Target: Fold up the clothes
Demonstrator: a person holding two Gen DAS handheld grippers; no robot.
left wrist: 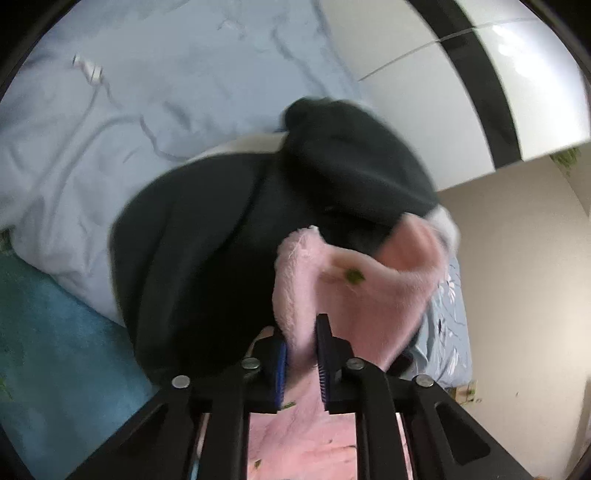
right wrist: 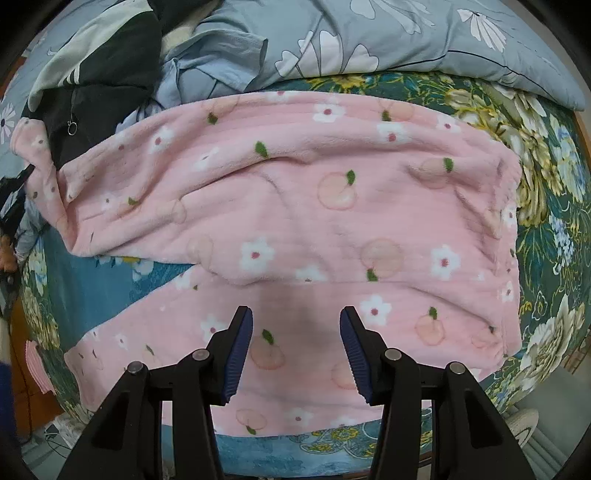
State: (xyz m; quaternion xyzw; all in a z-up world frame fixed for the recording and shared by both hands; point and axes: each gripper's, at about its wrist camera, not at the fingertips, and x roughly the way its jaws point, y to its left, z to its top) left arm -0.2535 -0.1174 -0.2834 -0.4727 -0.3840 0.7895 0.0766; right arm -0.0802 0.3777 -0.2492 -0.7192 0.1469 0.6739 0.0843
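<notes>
Pink fleece pyjama trousers [right wrist: 295, 206] with peach and flower print lie spread across the bed, both legs reaching left. My right gripper [right wrist: 296, 325] is open and empty, hovering just above the near leg. My left gripper [left wrist: 302, 341] is shut on the hem of the far leg [left wrist: 332, 280], lifted off the bed. That lifted hem and the left gripper [right wrist: 18, 181] show at the far left of the right wrist view. A black zip jacket [left wrist: 221, 240] lies right behind the held hem.
A black jacket [right wrist: 96, 88] and a light blue shirt [right wrist: 207, 62] are piled at the back left. A grey-blue floral quilt [right wrist: 406, 33] lies along the back. The bedsheet [right wrist: 535, 177] is green floral. A white duvet [left wrist: 129, 92] with a charger cable [left wrist: 88, 70] lies beyond the jacket.
</notes>
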